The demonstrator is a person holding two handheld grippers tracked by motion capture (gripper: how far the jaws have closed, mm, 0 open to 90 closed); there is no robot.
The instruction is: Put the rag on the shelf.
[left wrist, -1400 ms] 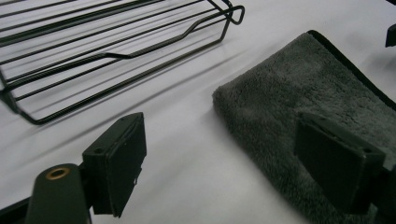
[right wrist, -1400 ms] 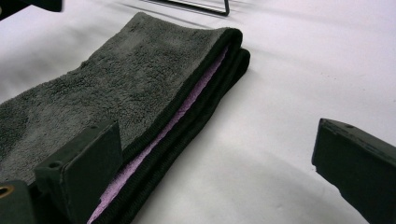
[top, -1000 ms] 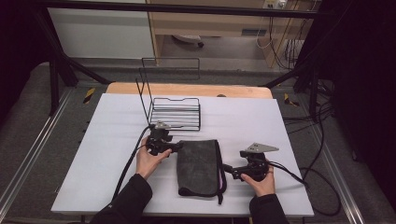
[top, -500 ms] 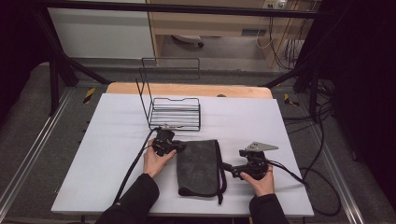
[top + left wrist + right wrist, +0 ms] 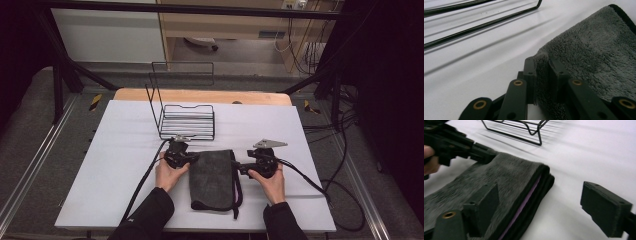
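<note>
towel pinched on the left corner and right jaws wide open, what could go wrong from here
1. The left gripper holds only a thin corner of the towel; a pull might slip it free.
2. The right gripper straddles the thick folded edge; closing might catch only some layers.
3. Lifting could unfold the towel.

No legible text, labels, brand marks, numbers or signs are showing on anything across the three views.

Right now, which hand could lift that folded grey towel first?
The left. Its hand-held gripper is already pinched on the towel's corner, while the right hand-held gripper stands wide open astride the towel's thick folded edge and would have to close first.
</note>
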